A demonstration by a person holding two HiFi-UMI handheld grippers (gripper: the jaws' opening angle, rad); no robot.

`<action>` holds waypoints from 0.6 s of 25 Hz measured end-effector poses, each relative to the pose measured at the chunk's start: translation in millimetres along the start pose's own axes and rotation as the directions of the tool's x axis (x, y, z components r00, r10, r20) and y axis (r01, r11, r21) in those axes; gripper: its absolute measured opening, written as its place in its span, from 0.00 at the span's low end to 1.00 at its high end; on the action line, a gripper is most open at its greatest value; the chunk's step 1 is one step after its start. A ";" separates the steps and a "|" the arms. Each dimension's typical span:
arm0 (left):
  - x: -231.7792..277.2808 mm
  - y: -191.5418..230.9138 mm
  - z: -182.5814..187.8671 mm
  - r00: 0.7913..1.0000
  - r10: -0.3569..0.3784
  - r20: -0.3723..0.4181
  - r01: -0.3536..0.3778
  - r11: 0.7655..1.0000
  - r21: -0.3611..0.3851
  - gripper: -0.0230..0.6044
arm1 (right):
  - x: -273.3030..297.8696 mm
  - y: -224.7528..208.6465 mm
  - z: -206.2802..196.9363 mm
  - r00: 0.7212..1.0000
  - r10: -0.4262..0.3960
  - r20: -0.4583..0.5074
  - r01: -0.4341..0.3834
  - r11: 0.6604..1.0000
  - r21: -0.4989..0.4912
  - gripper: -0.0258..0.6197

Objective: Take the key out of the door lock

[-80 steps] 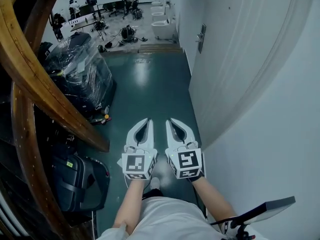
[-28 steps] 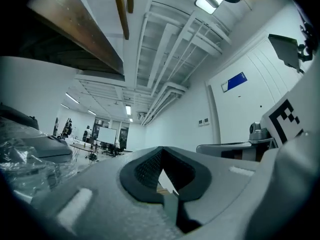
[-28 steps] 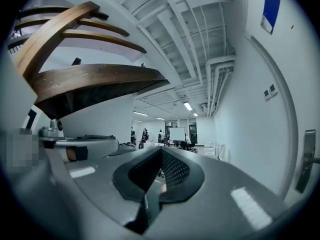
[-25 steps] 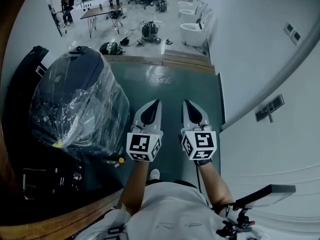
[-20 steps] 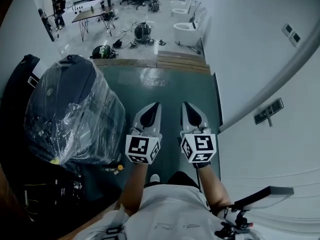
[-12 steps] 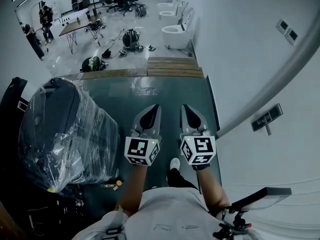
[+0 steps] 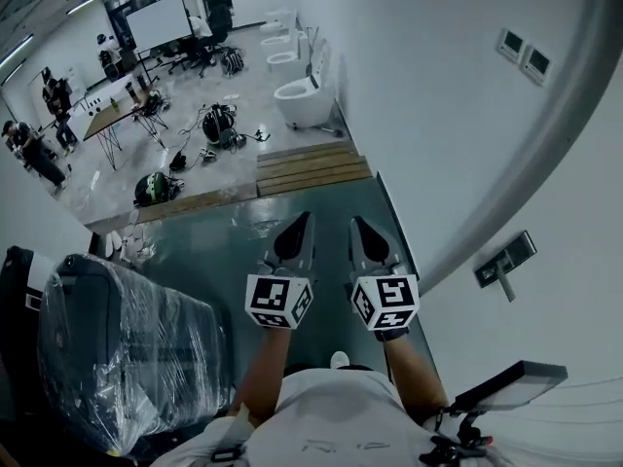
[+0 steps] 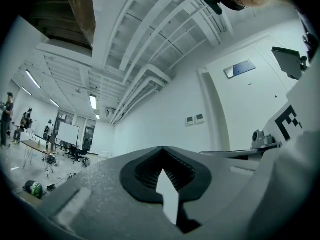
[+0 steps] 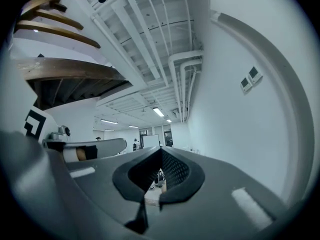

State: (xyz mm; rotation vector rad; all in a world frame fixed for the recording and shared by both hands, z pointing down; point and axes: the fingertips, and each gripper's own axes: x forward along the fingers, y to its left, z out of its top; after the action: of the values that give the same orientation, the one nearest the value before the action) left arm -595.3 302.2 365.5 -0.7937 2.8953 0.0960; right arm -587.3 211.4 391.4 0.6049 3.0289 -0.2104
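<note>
In the head view my left gripper (image 7: 305,219) and right gripper (image 7: 356,223) are held side by side over the green floor, pointing ahead, both shut with nothing between the jaws. A dark lock plate with a lever handle (image 7: 504,263) sits on the white door (image 7: 545,290) to the right of the right gripper, well apart from it. No key can be made out there. The left gripper view shows the left gripper (image 8: 160,149) with closed jaws against a white wall. In the right gripper view, the right gripper (image 9: 160,149) points down the hall.
A dark load wrapped in clear plastic (image 7: 117,348) stands at the lower left. Wooden steps (image 7: 311,168) cross the floor ahead, with toilets (image 7: 302,95) beyond. People stand by a table (image 7: 117,115) at the far left. Two wall switches (image 7: 521,52) are on the right wall.
The view has advanced along the corridor: the wrapped load slid back to the lower left and the door's lock plate drew nearer on the right. Both grippers stay shut, side by side.
</note>
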 end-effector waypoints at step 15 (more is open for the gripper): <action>241.9 -151.1 -72.2 0.803 -0.595 -0.018 0.589 0.798 -0.126 0.04 | 4.4 -236.6 -6.2 0.836 -0.549 0.007 0.549 0.836 0.021 0.04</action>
State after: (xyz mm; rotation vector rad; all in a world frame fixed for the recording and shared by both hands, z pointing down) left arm -732.3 43.8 397.0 -1.7081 2.5521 0.1721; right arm -682.6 -2.4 426.6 -0.2914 3.1038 -0.2558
